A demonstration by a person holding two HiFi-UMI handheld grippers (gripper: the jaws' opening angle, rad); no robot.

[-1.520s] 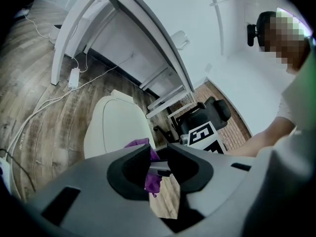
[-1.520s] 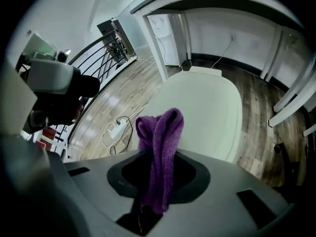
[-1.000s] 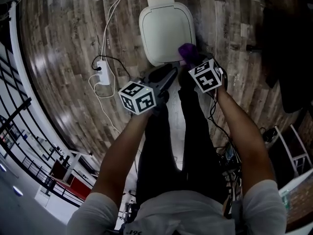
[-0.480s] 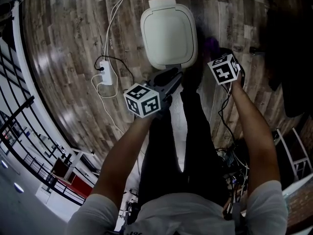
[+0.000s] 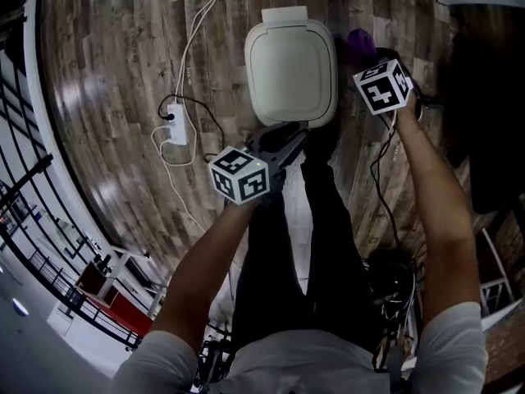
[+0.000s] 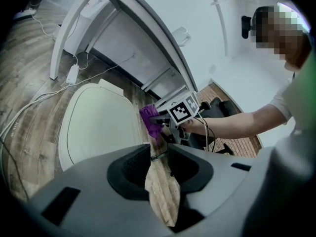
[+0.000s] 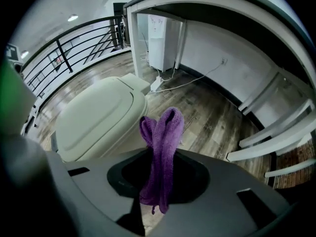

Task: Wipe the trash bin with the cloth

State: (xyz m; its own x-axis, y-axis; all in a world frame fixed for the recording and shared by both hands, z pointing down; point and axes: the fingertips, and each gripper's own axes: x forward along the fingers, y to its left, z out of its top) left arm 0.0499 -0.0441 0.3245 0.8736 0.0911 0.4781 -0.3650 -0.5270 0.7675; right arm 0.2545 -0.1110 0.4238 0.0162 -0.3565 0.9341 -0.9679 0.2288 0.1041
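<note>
The white trash bin (image 5: 291,64) stands on the wood floor with its lid down; it also shows in the left gripper view (image 6: 98,127) and the right gripper view (image 7: 96,117). My right gripper (image 5: 367,56) hangs beside the bin's right side, pointing steeply down, shut on a purple cloth (image 7: 161,147). The cloth (image 5: 359,43) pokes out past the marker cube, close to the bin's wall; whether it touches I cannot tell. My left gripper (image 5: 289,140) hovers at the bin's near edge, its jaws (image 6: 159,169) open with only floor between them. The left gripper view shows the cloth (image 6: 149,120) too.
A white power strip (image 5: 175,127) with looping cables lies on the floor left of the bin. A black railing (image 5: 33,212) runs along the far left. A dark chair (image 5: 484,130) stands at the right. White desk legs (image 7: 269,132) rise behind the bin.
My right gripper has carried the purple cloth from the bin's near front edge round to its right side, farther from me. The left gripper has stayed where it was.
</note>
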